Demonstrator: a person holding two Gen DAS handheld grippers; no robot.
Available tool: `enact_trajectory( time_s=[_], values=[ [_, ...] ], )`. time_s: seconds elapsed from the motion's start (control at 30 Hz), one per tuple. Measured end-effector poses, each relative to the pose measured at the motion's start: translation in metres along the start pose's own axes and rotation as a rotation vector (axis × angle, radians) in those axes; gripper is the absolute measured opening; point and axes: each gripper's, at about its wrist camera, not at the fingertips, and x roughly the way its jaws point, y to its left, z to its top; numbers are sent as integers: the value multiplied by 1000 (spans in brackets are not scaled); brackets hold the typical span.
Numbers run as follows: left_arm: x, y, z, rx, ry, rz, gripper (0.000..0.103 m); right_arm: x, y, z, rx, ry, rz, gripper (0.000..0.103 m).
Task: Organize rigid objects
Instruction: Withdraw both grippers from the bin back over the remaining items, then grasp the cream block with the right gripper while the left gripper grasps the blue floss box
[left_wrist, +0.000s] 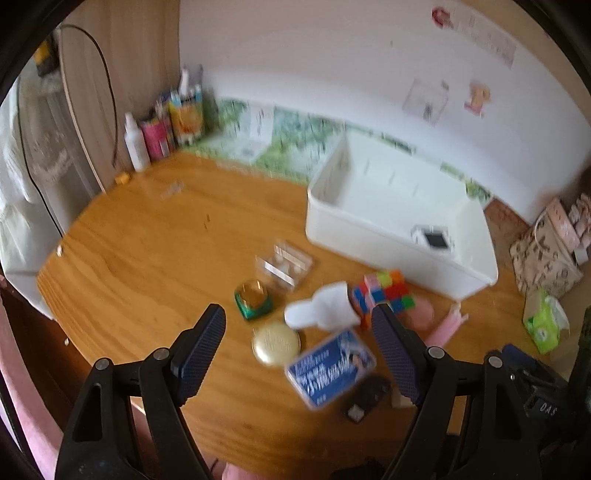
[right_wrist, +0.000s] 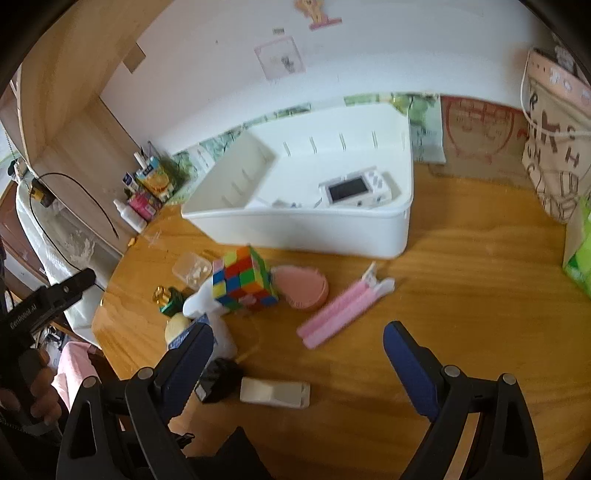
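A white rectangular plastic bin (right_wrist: 317, 229) is sitting on the wooden desk (right_wrist: 461, 295), holding a white handheld device with a dark screen (right_wrist: 354, 190); a multicoloured puzzle cube (right_wrist: 242, 280) is lying just before it. Both the left hand-held gripper (left_wrist: 299, 343) and the right hand-held gripper (right_wrist: 299, 354) are hanging released, grasping nothing.

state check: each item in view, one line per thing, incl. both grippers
left gripper: open, empty
right gripper: open, empty
white bin: uncovered, holds a small screen device
puzzle cube: scrambled, on table beside the bin
pink clip: lying flat on table
clear case: on table; whether it is shut is too blurred to tell
blue tin: closed, lying flat
gold tin: lid on
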Motion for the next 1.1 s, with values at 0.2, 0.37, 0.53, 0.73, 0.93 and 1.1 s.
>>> enact_trajectory(
  time_s=[0.2,0.37,0.53,0.73,0.93,1.1],
  values=[
    [16,-2,-15,24,122,-8,84,12,6,-7,8,91,23,94],
    [31,-3,-23,42,216,5,84,31,8,-10,6,184,18,94],
    [44,-6,-32,51,297,15,84,47,8,-17,7,278,17,94],
    [62,-13,-38,82,372,51,84,61,13,-24,-29,370,5,94],
    [79,-24,-42,174,422,123,84,75,30,-32,-128,445,-27,94],
    [91,-33,-43,226,460,148,84,83,42,-36,-210,486,-57,94]
  ],
)
